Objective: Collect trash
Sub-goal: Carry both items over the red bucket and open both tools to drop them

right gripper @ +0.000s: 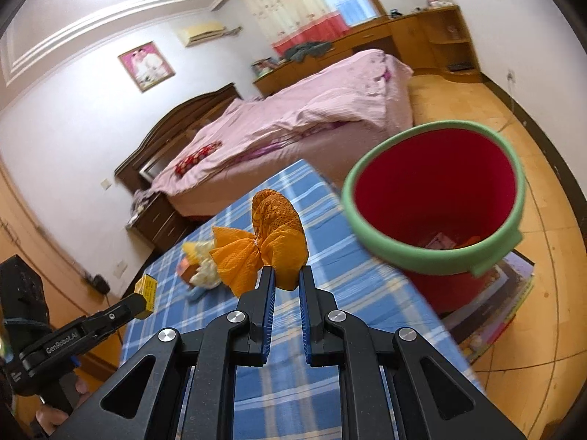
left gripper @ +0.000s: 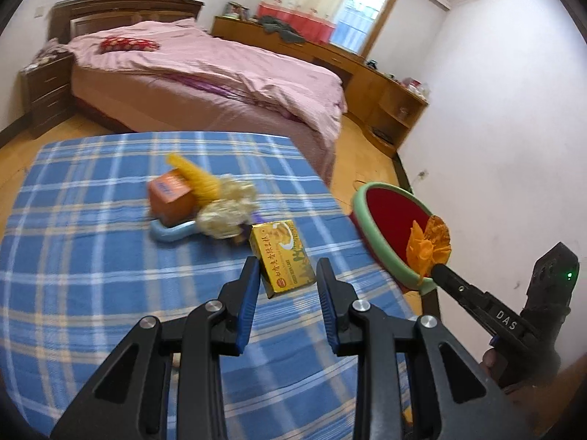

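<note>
Deep inside red bin (right gripper: 436, 190), contents half hidden and hard to make out. Just left of bin rim, orange wrapper (right gripper: 279, 245) pinched by right gripper (right gripper: 287, 282), above blue plaid table (left gripper: 91, 256). Farther left of bin, yellow box (left gripper: 282, 256) between spread left gripper (left gripper: 286, 275) fingers, grip unclear. Beyond, blurred orange carton (left gripper: 170, 198) and doll (left gripper: 223, 209).

Crumpled orange wrapper (right gripper: 279, 245) pinched aloft beside red bin (right gripper: 433, 190) with green rim, just off the table's right edge. Yellow box (left gripper: 282, 256) flat near that edge.
</note>
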### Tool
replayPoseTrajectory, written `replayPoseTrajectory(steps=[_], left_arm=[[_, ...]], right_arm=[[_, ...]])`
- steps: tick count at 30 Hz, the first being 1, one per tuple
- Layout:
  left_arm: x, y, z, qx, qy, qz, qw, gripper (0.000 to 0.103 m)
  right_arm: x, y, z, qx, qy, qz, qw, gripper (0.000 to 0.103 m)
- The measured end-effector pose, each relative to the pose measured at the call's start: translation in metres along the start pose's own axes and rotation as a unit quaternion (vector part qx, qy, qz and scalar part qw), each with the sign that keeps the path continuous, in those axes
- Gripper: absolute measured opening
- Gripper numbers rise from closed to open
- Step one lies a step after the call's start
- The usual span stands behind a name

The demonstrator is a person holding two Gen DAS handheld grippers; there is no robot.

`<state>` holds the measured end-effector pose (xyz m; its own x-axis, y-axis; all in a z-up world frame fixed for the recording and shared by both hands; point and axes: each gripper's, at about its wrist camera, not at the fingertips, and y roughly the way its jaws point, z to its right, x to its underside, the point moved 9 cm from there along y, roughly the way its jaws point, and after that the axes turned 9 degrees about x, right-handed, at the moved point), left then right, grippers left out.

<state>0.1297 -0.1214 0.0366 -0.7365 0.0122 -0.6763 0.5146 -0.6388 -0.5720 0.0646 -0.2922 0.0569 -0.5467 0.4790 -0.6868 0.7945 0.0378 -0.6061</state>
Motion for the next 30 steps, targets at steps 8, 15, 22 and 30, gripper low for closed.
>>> replayPoseTrajectory(steps=[8, 15, 22, 30], left_arm=[[-0.011, 0.058, 0.054, 0.032, 0.028, -0.026, 0.9988, 0.031], [-0.017, 0.107, 0.093, 0.038, 0.065, -0.047, 0.9960, 0.031], [-0.012, 0.165, 0.126, 0.054, 0.087, -0.081, 0.9914, 0.031], [0.005, 0.207, 0.150, 0.066, 0.102, -0.120, 0.9854, 0.031]], right_arm=[[-0.021, -0.008, 0.053, 0.037, 0.024, 0.029, 0.999, 0.012], [-0.039, 0.006, 0.097, 0.062, 0.044, 0.037, 0.996, 0.012], [-0.044, 0.022, 0.138, 0.084, 0.069, 0.030, 0.994, 0.013], [-0.037, 0.037, 0.163, 0.091, 0.083, 0.014, 0.992, 0.016]])
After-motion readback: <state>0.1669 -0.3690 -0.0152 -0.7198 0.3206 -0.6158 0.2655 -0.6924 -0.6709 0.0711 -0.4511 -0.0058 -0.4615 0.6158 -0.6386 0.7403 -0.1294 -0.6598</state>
